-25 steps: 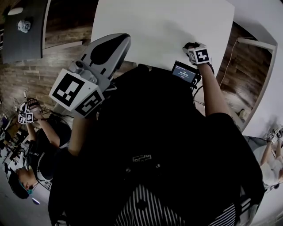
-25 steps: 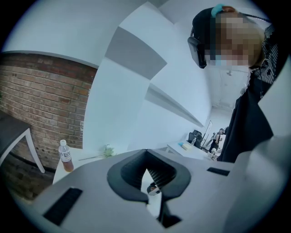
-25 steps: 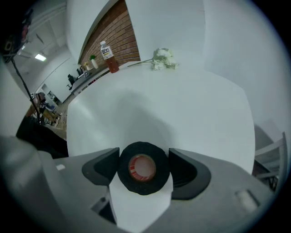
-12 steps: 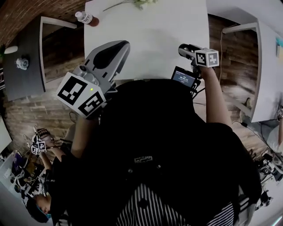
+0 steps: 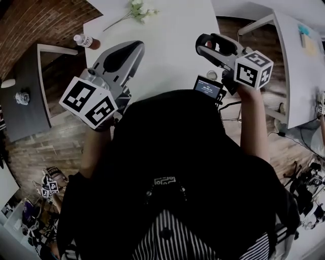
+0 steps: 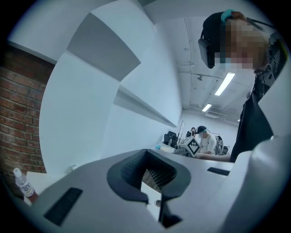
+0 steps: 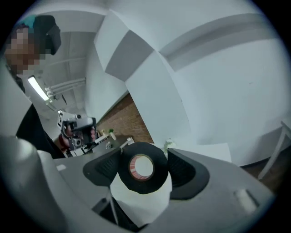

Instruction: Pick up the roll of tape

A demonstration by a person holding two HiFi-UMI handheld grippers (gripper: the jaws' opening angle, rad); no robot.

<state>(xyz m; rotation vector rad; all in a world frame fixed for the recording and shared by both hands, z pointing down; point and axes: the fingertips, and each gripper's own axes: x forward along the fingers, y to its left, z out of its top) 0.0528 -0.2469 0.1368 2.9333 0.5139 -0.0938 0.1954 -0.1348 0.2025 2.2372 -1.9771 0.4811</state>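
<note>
The roll of tape [image 7: 143, 167] is black with a pale core, and it stands on edge between my right gripper's dark pads [image 7: 185, 173], clear of the white table [image 5: 167, 45]. My right gripper [image 5: 209, 45] is shut on it and hangs over the table's right part, with its marker cube [image 5: 253, 68] toward me. My left gripper [image 5: 135, 47] hovers over the table's left part. In the left gripper view it [image 6: 148, 155] has its jaws together with nothing held.
A bottle [image 5: 85, 41] stands at the table's far left corner, and a flower sprig [image 5: 136, 10] lies at its far edge. A small lit screen [image 5: 207, 87] sits at the near edge. Another white table [image 5: 299, 76] stands to the right and a dark one [image 5: 25, 91] to the left.
My right gripper has risen from the table with the tape between its jaws. The left gripper has lifted a little. The head view has tilted, and more of the table's far end shows.
</note>
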